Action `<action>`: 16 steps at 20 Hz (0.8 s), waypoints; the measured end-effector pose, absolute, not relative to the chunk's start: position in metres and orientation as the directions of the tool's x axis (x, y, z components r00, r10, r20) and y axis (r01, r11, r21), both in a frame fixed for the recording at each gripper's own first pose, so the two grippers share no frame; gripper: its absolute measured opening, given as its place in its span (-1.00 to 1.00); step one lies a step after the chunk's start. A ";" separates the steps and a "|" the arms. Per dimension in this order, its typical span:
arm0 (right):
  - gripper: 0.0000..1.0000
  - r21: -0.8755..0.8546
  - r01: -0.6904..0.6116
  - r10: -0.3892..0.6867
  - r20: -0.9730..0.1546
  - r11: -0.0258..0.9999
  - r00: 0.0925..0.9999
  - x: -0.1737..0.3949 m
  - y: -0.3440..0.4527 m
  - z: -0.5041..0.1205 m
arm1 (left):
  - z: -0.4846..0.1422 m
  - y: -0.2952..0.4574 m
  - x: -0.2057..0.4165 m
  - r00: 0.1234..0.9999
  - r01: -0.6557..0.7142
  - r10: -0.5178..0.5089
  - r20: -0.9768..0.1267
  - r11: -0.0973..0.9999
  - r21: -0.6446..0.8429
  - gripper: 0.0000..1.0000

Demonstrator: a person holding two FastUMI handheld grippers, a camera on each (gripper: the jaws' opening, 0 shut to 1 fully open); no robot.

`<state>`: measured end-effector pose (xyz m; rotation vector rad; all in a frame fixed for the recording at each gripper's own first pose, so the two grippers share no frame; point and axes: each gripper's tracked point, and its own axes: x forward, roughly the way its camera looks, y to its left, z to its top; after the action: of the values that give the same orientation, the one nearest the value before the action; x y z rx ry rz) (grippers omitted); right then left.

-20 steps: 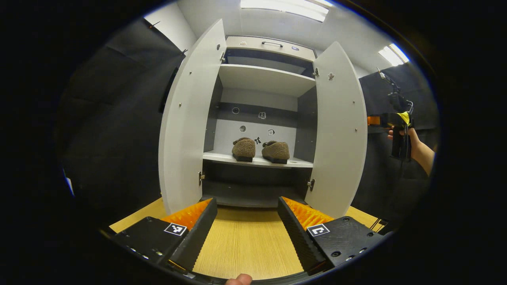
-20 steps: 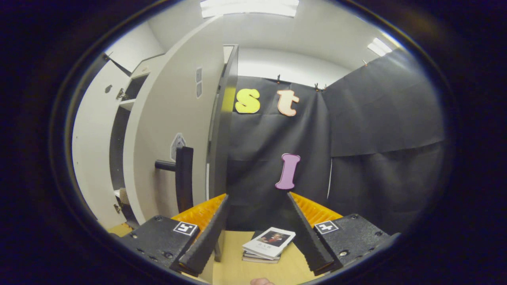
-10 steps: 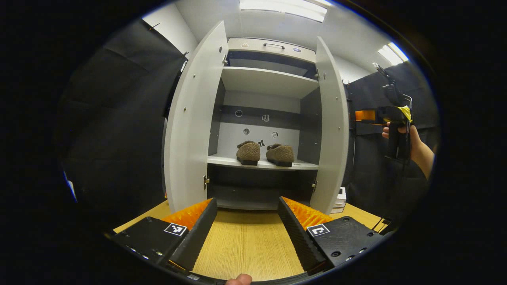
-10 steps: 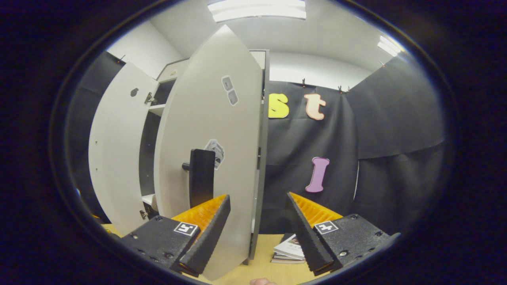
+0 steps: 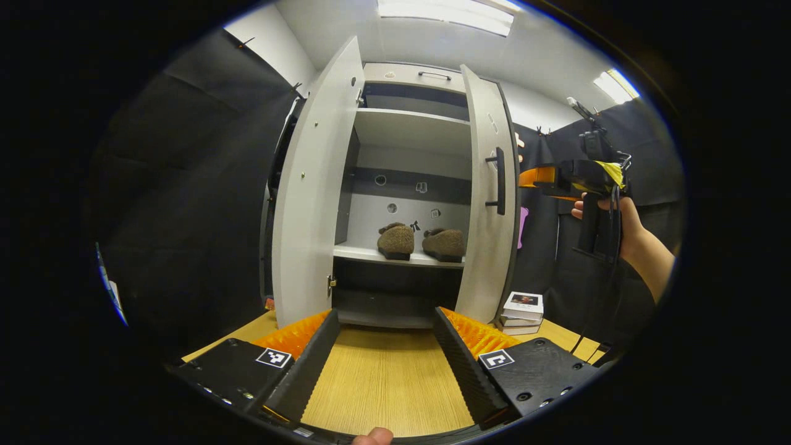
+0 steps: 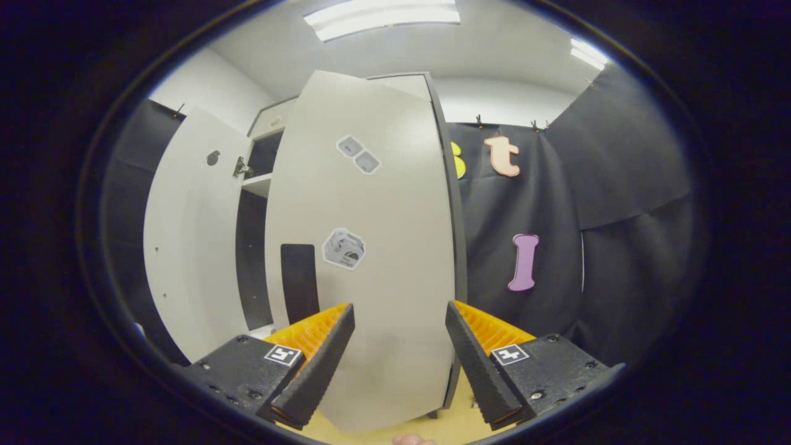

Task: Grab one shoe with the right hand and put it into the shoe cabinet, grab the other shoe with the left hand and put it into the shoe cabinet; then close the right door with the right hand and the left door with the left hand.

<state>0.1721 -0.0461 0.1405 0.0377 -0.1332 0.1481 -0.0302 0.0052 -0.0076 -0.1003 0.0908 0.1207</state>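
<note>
Both shoes sit side by side on the middle shelf [image 5: 395, 255] of the shoe cabinet [image 5: 411, 80], the left shoe [image 5: 396, 240] and the right shoe [image 5: 444, 243] close together, heels toward the camera. In the left gripper view, the left gripper [image 5: 386, 352] hangs low over the wooden table [image 5: 383, 383], its fingers spread wide with nothing between them, pointing straight at the open cabinet. The left door [image 5: 312, 198] stands wide open, swung out toward the viewer. The right door [image 5: 491, 204] is partly swung in, its outer face and its dark handle [image 5: 498, 181] in sight. Off to the right, a hand [image 5: 609, 216] holds the right gripper [image 5: 536, 177] up at handle height, just beside the door's outer face; whether it touches the door, I cannot tell. A small stack of books [image 5: 520, 306] lies on the table beside the cabinet's right foot.

In the right gripper view, the right gripper [image 6: 398, 346] has its fingers spread wide, empty, pointing square at the right door [image 6: 371, 259], which stands right in front. The handle [image 6: 300, 281] shows to the left of the fingers, and a sticker [image 6: 343, 248] sits on the door face beside it. Beyond, the left door [image 6: 191, 247] stands open.
</note>
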 end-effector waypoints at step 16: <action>0.92 0.083 -0.026 0.029 -0.041 0.996 0.999 0.007 -0.055 -0.053 | 0.065 0.011 -0.028 0.997 -0.069 0.073 0.015 0.975 -0.211 0.88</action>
<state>0.0065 -0.0549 -0.0528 0.0824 0.0423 0.0277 -0.0283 0.0113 0.0652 -0.2121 -0.0232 0.0716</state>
